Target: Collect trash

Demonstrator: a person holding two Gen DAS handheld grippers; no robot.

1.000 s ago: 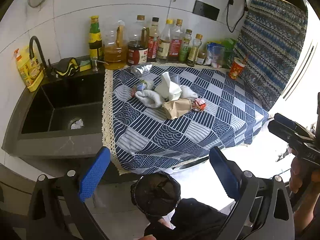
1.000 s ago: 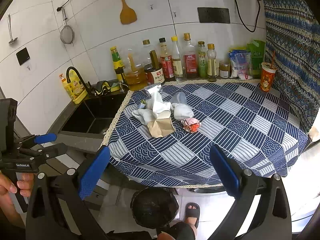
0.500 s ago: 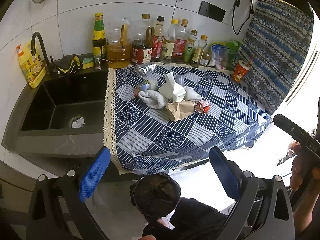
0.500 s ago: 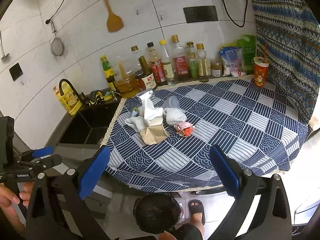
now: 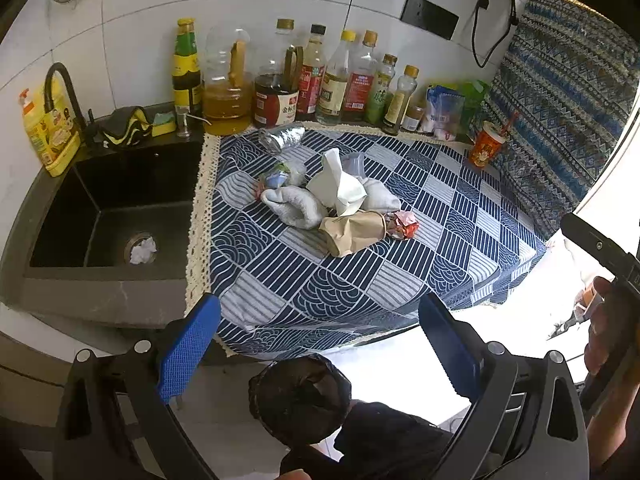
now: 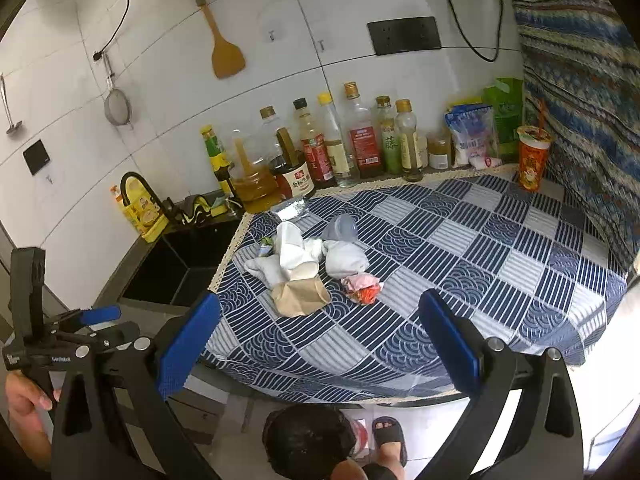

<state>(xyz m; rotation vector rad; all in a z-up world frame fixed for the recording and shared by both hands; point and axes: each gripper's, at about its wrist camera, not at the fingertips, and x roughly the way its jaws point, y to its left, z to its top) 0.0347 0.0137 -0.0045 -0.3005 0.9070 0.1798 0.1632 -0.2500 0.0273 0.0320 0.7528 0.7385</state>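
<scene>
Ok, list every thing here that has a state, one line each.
left gripper: open, empty
right gripper: open, empty
brown paper bag: crumpled, lying flat
red wrapper: balled up
foil bottle: on its side
orange cup: upright, straw in
bin: lined, open
sink: white wad on the drain

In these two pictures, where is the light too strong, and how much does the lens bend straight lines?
Left wrist view: the floor beyond the tablecloth is washed out white, daylight from the right. Right wrist view: exposure is more even; the wall tile lines curve strongly. Both views darken at the corners.
</scene>
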